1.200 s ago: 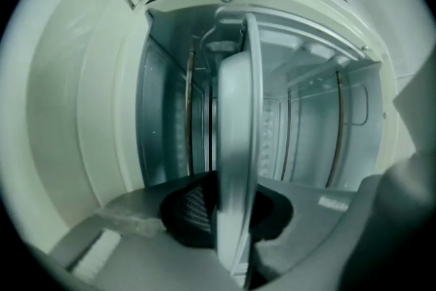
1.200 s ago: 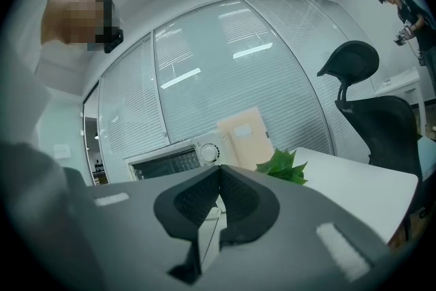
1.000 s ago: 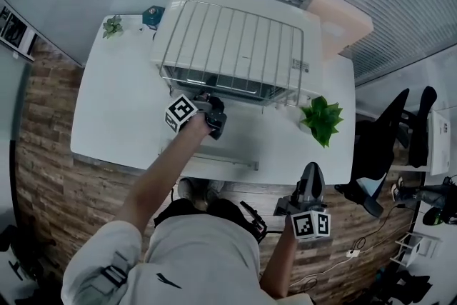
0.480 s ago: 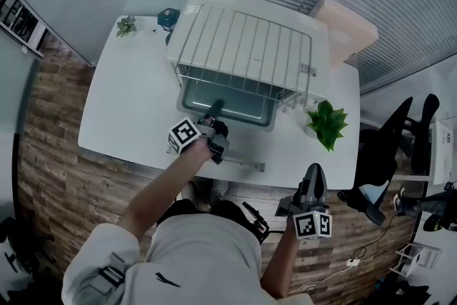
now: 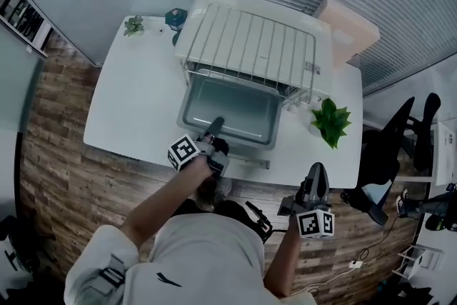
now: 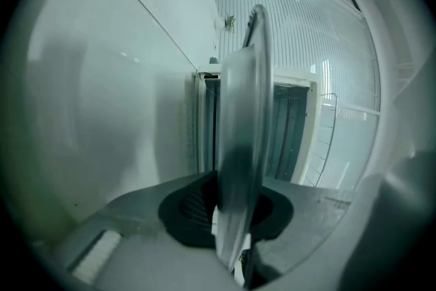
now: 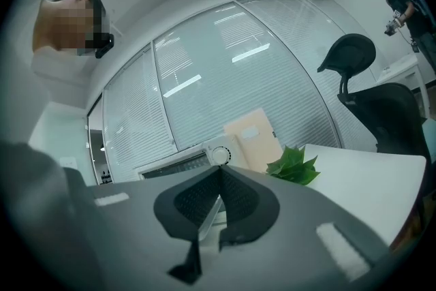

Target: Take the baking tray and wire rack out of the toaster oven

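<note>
A white toaster oven stands at the back of the white table, its door folded down with the handle bar near the table's front edge. The wire rack lies on the oven's top. The grey baking tray sticks far out of the oven mouth over the door. My left gripper is shut on the tray's near rim. In the left gripper view the tray rim runs edge-on between the pads. My right gripper hangs shut and empty off the table's front right; its view shows the oven's knob.
A green potted plant stands right of the oven, a beige box behind it. A small plant and a teal object sit at the back left. Black office chairs stand to the right.
My left gripper has drawn back toward the table's front edge with the baking tray, which has slid well out of the oven. The right gripper has stayed put.
</note>
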